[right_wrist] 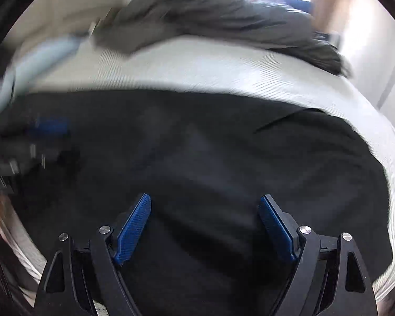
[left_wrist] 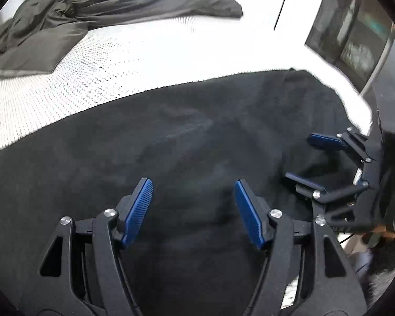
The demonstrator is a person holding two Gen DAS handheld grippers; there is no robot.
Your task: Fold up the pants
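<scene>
Black pants lie spread flat on a white textured bed, filling the near half of both views. My left gripper hovers over the cloth, open, with nothing between its blue pads. At the right edge of the left wrist view, my right gripper stands open over the pants' right end, its fingers pointing left. The right wrist view is blurred by motion. There the right gripper is open above the pants, not gripping any cloth. One of the left gripper's blue pads shows as a smear at far left.
A heap of crumpled grey garments lies at the far side of the bed, also seen as grey garments. Something pale blue lies at the far left. Dark furniture stands beyond the bed's right edge.
</scene>
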